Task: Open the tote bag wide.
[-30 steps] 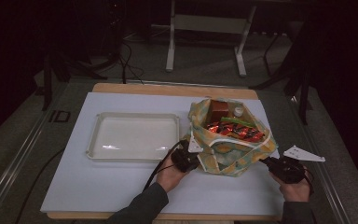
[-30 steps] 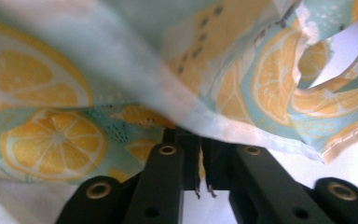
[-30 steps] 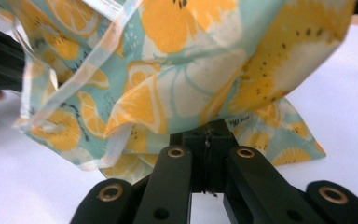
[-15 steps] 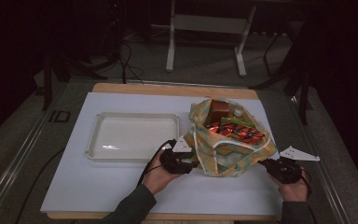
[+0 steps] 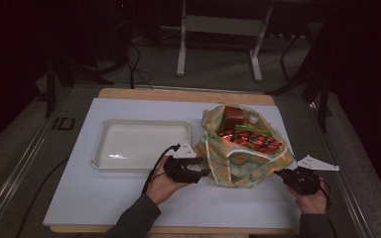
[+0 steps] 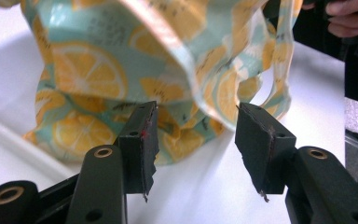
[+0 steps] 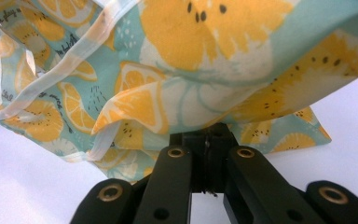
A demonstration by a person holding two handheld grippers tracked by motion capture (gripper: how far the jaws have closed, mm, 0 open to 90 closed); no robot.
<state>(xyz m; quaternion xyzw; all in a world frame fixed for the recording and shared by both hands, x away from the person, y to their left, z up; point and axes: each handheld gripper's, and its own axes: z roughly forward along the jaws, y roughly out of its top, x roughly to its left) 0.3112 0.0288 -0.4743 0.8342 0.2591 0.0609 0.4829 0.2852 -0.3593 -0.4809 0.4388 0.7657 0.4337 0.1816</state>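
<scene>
The left gripper [image 6: 193, 140] has just been opening; its jaws now stand apart with nothing between them, just short of the bag [image 6: 135, 70]. A second ago they were pinched on the bag's left edge, and the hand has since drawn back a little towards the tray [image 5: 141, 144]. The right gripper [image 7: 207, 149] is clamped tight on the bag's right edge, as before. The bag, cloth printed with lemon slices, sits on the right of the white table [image 5: 104, 198], mouth open. Inside are red-wrapped packets [image 5: 250, 139], a green packet [image 5: 250, 130], a brown box [image 5: 233, 118] and a small white cap [image 5: 253, 118]. The tray, white and shallow, lies just left of the bag. Small script on the cloth is too blurred to read.
</scene>
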